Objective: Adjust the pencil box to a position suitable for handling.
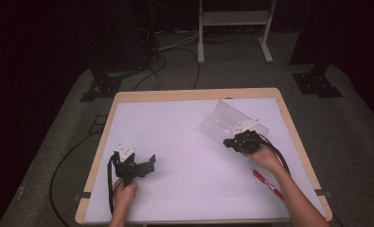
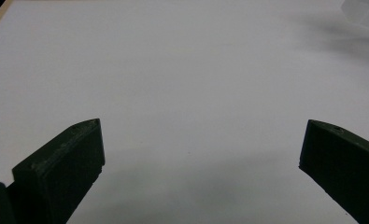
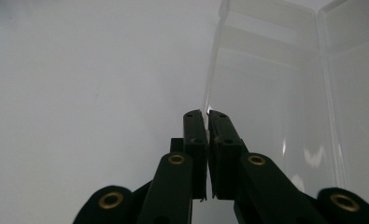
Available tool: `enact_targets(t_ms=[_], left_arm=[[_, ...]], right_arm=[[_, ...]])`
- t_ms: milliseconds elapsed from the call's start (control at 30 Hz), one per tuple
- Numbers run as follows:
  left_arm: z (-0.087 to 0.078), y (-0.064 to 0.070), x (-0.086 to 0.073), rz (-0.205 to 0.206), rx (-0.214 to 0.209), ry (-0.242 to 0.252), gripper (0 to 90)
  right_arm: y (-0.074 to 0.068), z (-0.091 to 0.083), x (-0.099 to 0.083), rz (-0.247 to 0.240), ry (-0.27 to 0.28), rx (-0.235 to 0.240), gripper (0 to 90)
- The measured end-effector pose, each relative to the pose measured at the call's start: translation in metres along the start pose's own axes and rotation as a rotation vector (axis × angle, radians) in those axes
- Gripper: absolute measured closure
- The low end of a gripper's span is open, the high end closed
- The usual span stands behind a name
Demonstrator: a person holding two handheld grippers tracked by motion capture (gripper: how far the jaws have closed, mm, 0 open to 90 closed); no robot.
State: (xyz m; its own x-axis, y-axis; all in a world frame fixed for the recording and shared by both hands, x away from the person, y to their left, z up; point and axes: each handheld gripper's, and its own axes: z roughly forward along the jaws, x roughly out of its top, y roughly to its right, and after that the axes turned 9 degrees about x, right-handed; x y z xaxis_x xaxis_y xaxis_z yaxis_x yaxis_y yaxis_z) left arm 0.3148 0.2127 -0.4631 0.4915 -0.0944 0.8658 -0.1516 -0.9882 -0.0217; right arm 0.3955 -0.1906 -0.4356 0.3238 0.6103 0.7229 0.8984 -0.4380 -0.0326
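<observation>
Left gripper [image 1: 149, 165] hovers low over the white table [image 1: 184, 142] near its front-left, jaws spread wide and empty. Farther right, the right gripper [image 1: 228, 142] is clamped on the near wall of a clear plastic box [image 1: 229, 118]. A red pen [image 1: 266, 183] lies by the right forearm.

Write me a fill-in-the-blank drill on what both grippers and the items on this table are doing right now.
1. The right gripper is shut on the wall of a clear ____ box.
2. The left gripper has its jaws ____, with nothing between them.
3. The thin red pen lies on the white table beside the person's ____ forearm.

Missing words: plastic; open; right
</observation>
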Motion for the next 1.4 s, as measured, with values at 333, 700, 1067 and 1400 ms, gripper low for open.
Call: enact_targets(t_ms=[333,700,1067,1400], left_arm=[[-0.001,-0.002,0.0,-0.023,-0.003,0.013,0.0],[-0.002,-0.003,-0.001,-0.026,-0.007,0.02,0.0],[-0.002,-0.004,-0.001,-0.035,-0.006,0.02,0.0],[-0.002,-0.005,-0.001,-0.045,-0.008,0.025,0.0]], right_arm=[[-0.021,-0.008,0.007,-0.061,0.017,0.048,86.1],[-0.043,-0.016,0.011,-0.124,0.045,0.091,86.0],[-0.055,-0.009,0.004,-0.153,0.018,0.135,85.7],[-0.062,-0.009,0.003,-0.169,0.029,0.181,85.7]])
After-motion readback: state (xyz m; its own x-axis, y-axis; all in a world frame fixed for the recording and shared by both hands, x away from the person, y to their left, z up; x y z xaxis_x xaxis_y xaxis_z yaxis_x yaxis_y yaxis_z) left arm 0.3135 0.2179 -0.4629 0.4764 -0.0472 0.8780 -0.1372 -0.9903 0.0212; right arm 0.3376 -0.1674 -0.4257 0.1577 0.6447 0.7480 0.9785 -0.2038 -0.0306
